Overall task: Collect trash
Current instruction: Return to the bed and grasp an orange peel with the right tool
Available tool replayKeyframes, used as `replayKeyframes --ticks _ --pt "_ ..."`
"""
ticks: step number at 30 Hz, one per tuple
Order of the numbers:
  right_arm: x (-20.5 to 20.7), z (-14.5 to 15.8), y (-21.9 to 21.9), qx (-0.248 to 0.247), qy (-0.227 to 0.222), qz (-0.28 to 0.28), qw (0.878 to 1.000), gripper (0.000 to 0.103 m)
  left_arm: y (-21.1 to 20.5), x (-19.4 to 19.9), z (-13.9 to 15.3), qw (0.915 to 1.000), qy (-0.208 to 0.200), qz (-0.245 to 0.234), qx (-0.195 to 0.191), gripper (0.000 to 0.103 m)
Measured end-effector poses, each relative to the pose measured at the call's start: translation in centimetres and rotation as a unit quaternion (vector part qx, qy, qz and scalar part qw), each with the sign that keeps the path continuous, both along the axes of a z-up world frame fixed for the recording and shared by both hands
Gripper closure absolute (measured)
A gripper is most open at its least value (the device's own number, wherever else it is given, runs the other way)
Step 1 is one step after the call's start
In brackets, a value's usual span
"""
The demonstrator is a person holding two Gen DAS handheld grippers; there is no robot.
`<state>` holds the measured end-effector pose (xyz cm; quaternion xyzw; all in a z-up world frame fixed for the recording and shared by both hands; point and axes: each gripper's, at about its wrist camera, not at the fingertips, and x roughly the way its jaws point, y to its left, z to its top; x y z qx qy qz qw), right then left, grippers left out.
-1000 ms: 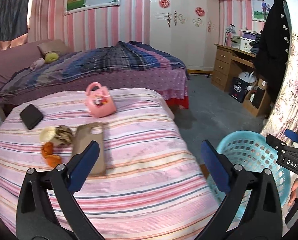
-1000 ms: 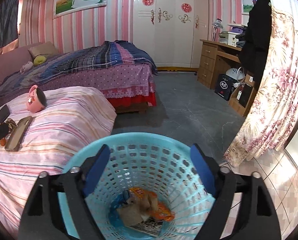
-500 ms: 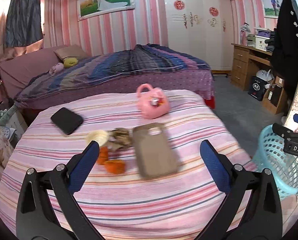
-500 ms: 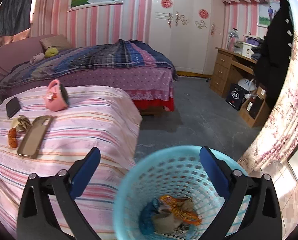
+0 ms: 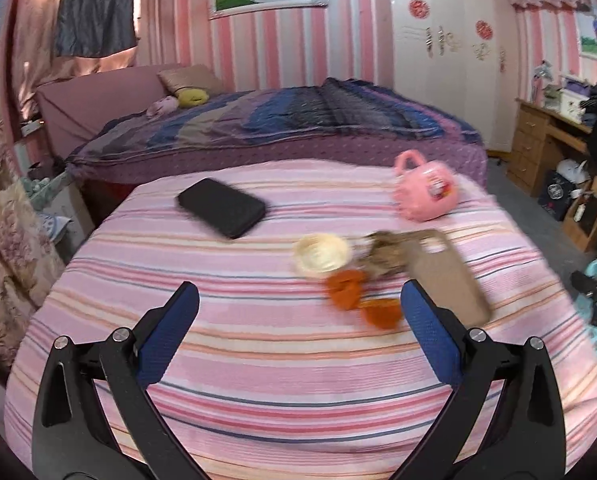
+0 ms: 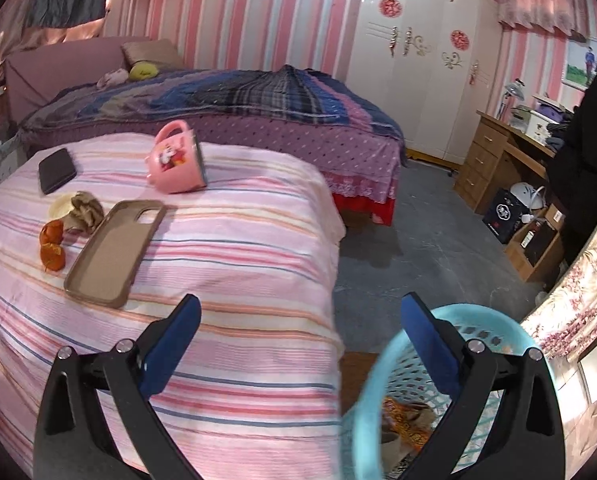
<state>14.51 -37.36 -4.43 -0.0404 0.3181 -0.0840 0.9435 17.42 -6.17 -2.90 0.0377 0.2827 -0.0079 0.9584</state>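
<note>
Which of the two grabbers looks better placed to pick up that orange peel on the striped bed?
Left. The open left gripper faces the orange peel closely; the open right gripper sits farther off, beside the basket.

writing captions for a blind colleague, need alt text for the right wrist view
Open, empty right tongs hover over the edge of a pink striped bed, with a turquoise basket holding wrappers on the floor at lower right. On the bed lie a brown phone case, orange peels, a crumpled brown wrapper, a pink toy handbag and a black phone.
</note>
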Motion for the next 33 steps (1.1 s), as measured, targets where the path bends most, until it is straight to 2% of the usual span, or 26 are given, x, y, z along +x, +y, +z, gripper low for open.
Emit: replayKeyframes --ticks 9,18,22,29,32,33 --pt "2.0 -0.9 4.1 0.018 0.009 0.022 1.000 0.006 4.7 1.4 -1.6 0.9989 0.032 0.033 0.006 0.005" --pt "3.9 -1.4 9.5 0.056 0.004 0.058 0.997 0.006 9.5 2.7 -2.4 0.9948 0.058 0.069 -0.047 0.005" --pt "4.6 -1.9 13.2 0.021 0.011 0.094 0.995 0.006 10.6 2.8 -2.7 0.9938 0.061 0.078 -0.052 0.005" --pt "5.4 -2.5 17.3 0.012 0.024 0.148 0.989 0.006 11.7 3.2 -2.4 0.9925 0.054 0.095 -0.056 0.005" --pt "6.1 -2.8 18.8 0.016 0.032 0.174 0.984 0.010 12.1 3.3 -2.3 0.9920 0.053 0.101 -0.054 0.005" --pt "6.2 -2.9 19.1 0.017 0.035 0.178 0.983 0.018 12.1 3.4 -2.3 0.9919 0.052 0.102 -0.056 0.005"
